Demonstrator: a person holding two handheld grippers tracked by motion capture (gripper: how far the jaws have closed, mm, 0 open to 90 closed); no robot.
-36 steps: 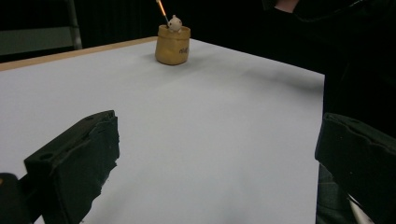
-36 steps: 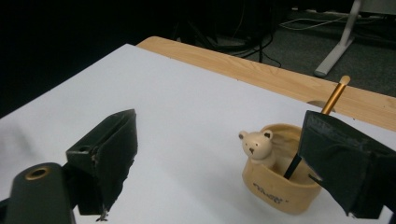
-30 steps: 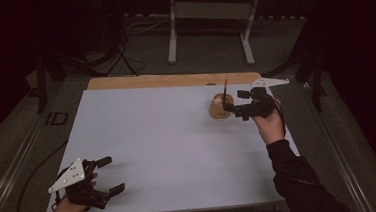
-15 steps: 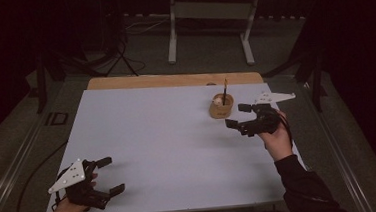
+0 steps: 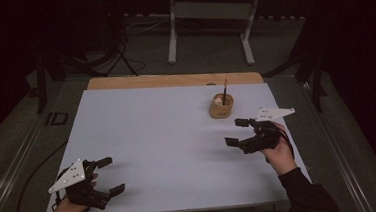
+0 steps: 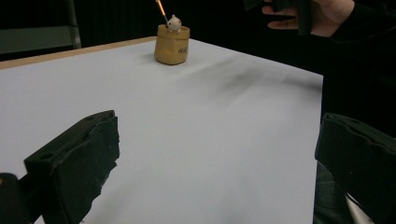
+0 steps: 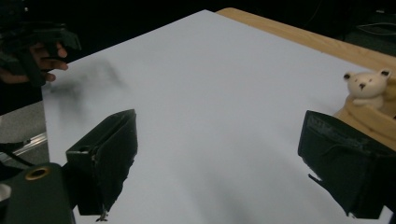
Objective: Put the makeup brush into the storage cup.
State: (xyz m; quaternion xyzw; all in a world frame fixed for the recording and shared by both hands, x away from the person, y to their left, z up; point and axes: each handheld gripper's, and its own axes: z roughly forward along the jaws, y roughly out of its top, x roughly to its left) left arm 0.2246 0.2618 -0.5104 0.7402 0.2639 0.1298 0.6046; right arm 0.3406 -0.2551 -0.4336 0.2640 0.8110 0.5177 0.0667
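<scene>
A small wooden cup (image 5: 221,107) stands toward the table's far right, with a dark pencil (image 5: 224,90) and a little white bear figure in it. The cup (image 6: 172,44) shows far off in the left gripper view, the bear (image 7: 366,86) at the right edge of the right gripper view. My right gripper (image 5: 237,132) is open, empty, just nearer than the cup and apart from it. My left gripper (image 5: 111,175) is open and empty at the near left corner. Both pairs of jaws stand wide apart.
The white table top (image 5: 163,138) has a wooden strip (image 5: 174,80) along its far edge. Beyond it on the dark floor stand a metal frame (image 5: 208,14) and a stand (image 5: 116,46). A cable (image 5: 26,187) trails off the left side.
My right gripper has drawn back from the cup toward the near right, and its jaws are now apart. The left gripper has stayed where it was.
</scene>
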